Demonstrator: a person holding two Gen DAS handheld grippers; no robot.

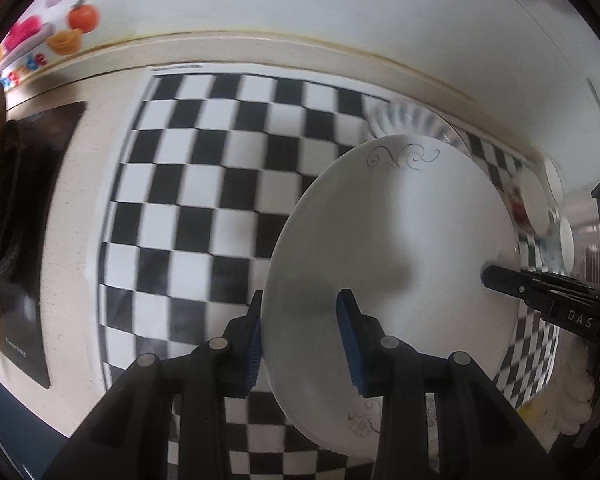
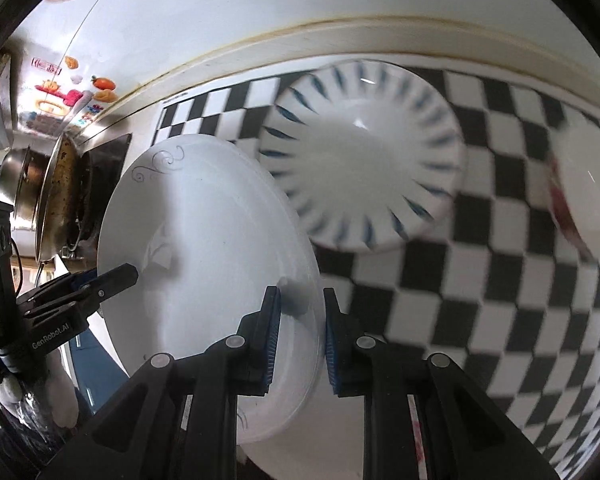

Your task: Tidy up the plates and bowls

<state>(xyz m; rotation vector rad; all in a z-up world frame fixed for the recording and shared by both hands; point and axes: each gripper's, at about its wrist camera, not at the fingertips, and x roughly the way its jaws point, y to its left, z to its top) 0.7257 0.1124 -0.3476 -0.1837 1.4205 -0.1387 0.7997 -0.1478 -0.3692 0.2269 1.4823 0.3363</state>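
A white plate with a grey scroll pattern [image 1: 400, 240] is held tilted above the checkered mat, gripped from both sides. My left gripper [image 1: 300, 344] has its blue pads around the plate's left rim. My right gripper [image 2: 298, 336] has its pads around the opposite rim of the same plate [image 2: 204, 240]. The right gripper's finger [image 1: 512, 284] shows at the plate's right edge in the left view. The left gripper's finger [image 2: 112, 276] shows at the left in the right view. A blue-striped white dish [image 2: 364, 152] lies on the mat behind the plate. A bowl with red markings [image 2: 584, 196] sits at the right.
A black-and-white checkered mat [image 1: 204, 200] covers the counter. A stove with a dark pan [image 2: 60, 184] and a steel pot [image 2: 16, 184] stands at the left. A white wall with fruit stickers [image 1: 80, 20] runs along the back. Another patterned dish [image 1: 364, 424] lies under the held plate.
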